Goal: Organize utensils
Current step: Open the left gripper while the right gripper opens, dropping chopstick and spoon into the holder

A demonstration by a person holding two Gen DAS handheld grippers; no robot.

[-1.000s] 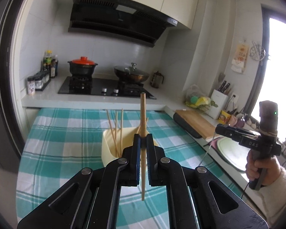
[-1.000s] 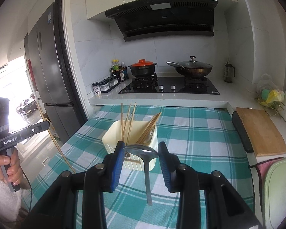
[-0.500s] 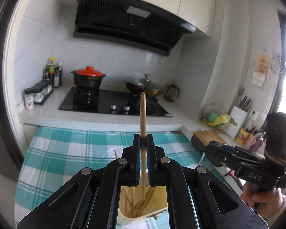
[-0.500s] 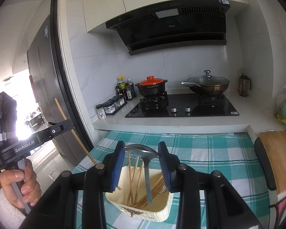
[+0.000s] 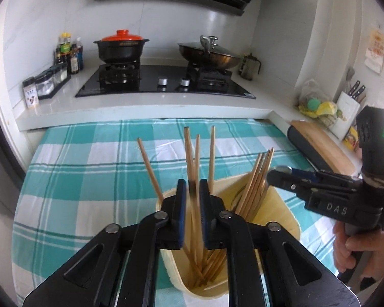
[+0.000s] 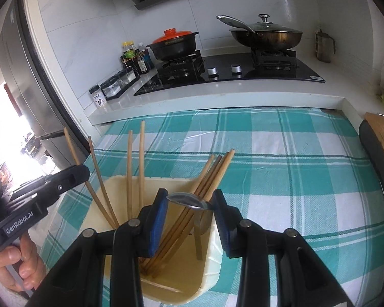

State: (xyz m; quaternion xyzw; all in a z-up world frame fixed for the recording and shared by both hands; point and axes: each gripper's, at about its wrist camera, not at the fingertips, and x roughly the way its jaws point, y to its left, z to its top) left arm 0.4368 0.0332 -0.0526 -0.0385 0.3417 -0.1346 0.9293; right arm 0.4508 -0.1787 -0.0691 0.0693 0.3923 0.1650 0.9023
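Observation:
A cream utensil holder point(image 5: 284, 220) stands on the checked tablecloth and holds several wooden chopsticks point(image 5: 256, 179). My left gripper point(image 5: 192, 199) is shut on one chopstick point(image 5: 189, 158), upright, its lower end inside the holder. My right gripper point(image 6: 189, 204) is shut on a metal spoon point(image 6: 189, 199), bowl up, its handle hanging down inside the holder point(image 6: 210, 276) beside the chopsticks point(image 6: 212, 174). The right gripper also shows at the right of the left wrist view point(image 5: 276, 176), and the left gripper at the left of the right wrist view point(image 6: 74, 174).
The teal checked tablecloth point(image 5: 89, 174) covers the table. Behind it is a white counter with a stove point(image 5: 163, 81), a black pot with a red lid point(image 5: 120, 46), a lidded wok point(image 5: 210, 53) and spice jars point(image 5: 46, 84). A wooden cutting board point(image 5: 322, 145) lies at the right.
Both grippers have come down over the holder. The chopstick's lower end and the spoon's handle now reach inside it. The holder looks much closer in both views.

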